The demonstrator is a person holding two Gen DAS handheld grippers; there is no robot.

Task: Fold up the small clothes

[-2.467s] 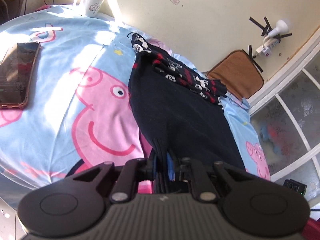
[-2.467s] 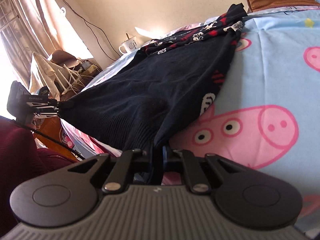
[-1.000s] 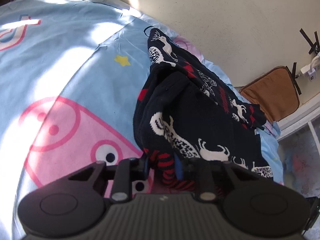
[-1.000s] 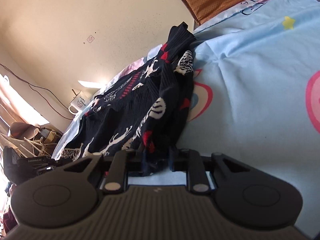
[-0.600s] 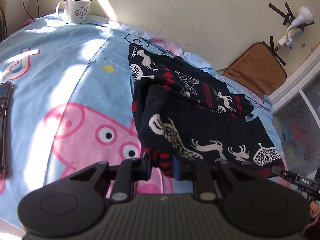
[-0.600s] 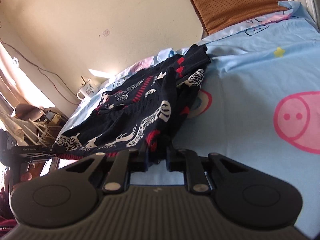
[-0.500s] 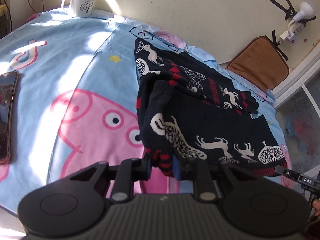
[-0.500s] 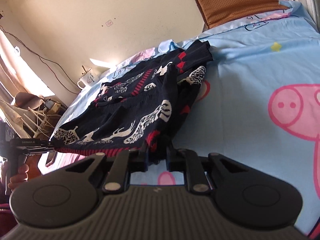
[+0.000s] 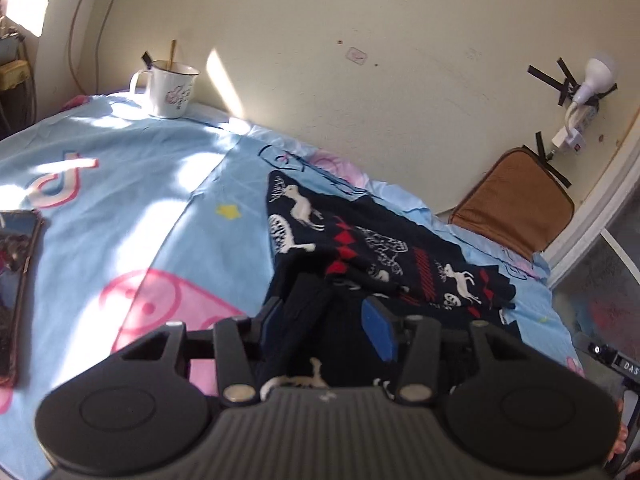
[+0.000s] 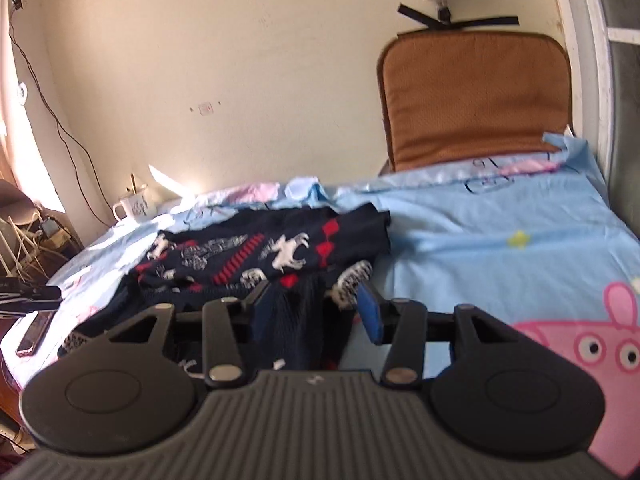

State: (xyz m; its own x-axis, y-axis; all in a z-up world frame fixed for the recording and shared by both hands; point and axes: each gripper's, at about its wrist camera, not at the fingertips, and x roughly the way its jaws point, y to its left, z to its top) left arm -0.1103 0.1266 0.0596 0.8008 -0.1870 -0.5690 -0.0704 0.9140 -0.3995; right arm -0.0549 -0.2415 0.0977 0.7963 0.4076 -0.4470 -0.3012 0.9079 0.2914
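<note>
- Your garment is a dark navy knit sweater [image 9: 384, 256] with white reindeer and red diamond bands.
- It lies folded over itself on the bed, patterned layer on top (near the wall).
- Its near edge is bunched, plain dark knit showing [image 10: 296, 320].

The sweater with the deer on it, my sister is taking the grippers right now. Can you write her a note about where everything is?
Left gripper: open, fingers either side of the sweater's near edge, gripping nothing.
Right gripper: open too, straddling the other near corner.
Sweater: lies on the blue bedsheet, doubled over once, with the deer pattern showing on top.
Nearby: phone on the left, mug by the wall.
Done: first fold, laid down and let go.
Left: probably fold it again into a smaller bundle and smooth the bunched near edge.
</note>
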